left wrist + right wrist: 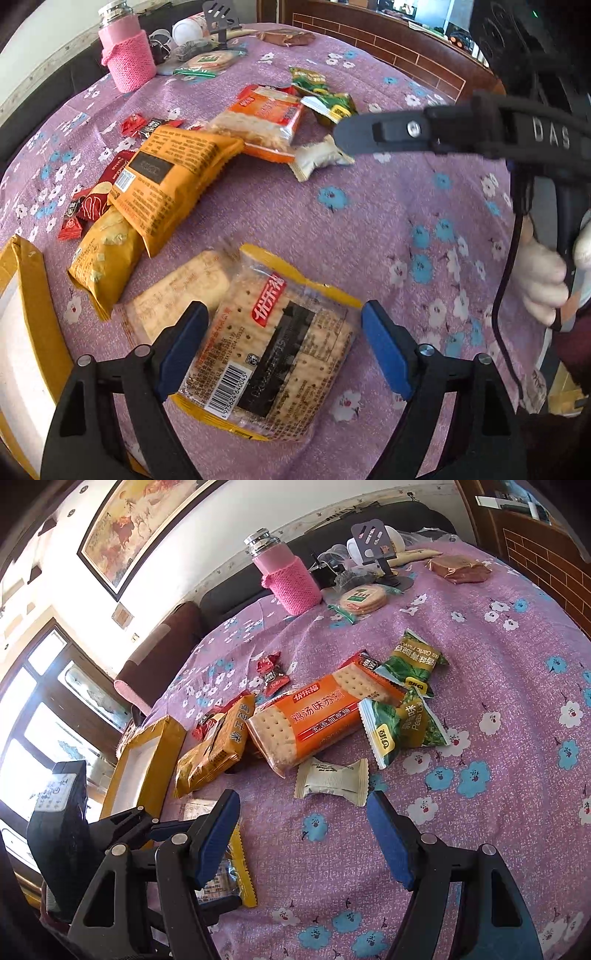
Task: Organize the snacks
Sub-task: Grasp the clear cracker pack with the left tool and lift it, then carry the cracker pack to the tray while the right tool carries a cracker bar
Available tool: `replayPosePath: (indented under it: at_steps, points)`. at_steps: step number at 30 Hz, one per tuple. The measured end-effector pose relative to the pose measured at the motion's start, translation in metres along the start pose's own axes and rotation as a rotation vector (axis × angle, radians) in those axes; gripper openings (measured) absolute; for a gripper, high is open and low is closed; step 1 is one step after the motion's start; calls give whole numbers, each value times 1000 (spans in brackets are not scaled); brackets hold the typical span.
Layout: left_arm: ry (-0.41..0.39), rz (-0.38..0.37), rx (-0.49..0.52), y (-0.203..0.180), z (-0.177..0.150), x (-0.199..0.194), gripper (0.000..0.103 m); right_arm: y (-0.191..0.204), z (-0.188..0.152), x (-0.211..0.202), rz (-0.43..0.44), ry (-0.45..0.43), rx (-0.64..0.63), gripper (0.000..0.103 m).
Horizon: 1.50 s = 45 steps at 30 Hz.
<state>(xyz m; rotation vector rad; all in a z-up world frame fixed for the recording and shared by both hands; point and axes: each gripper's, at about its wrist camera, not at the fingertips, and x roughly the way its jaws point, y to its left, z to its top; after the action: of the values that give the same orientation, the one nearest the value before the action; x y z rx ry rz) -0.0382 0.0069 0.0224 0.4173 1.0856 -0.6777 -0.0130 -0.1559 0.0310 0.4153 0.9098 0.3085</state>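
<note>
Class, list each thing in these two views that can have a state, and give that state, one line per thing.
Left tool: open, astride the yellow cracker pack, pads not pressing.
Right tool: open, empty, over the tablecloth.
Yellow cracker pack: sealed, lying flat.
Orange cracker pack: sealed, resting on other snacks.
Pink bottle: upright, capped.
Box: open.

A purple floral tablecloth point(498, 709) covers the table. At the right wrist view's 12 o'clock stands a bottle in a pink knitted sleeve point(286, 578), upright, steel cap on top. Just beside it, toward 1 o'clock, a dark phone stand point(373, 544). A framed painting point(147, 528) hangs at 11 o'clock.
</note>
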Motion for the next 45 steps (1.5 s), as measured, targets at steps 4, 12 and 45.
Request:
replayPosePath:
  at_steps: [4,12,45]
  points:
    - [60,64,30,-5,-9,5,86,5,0,-5,6,1,-15,74]
    - [-46,-22,-213,26,-36,-34,71,33,4,1,27,22,-61,74]
    - [-425,26,-795,156,-214,-165,71,170,-50,115,-129,270,-674,34]
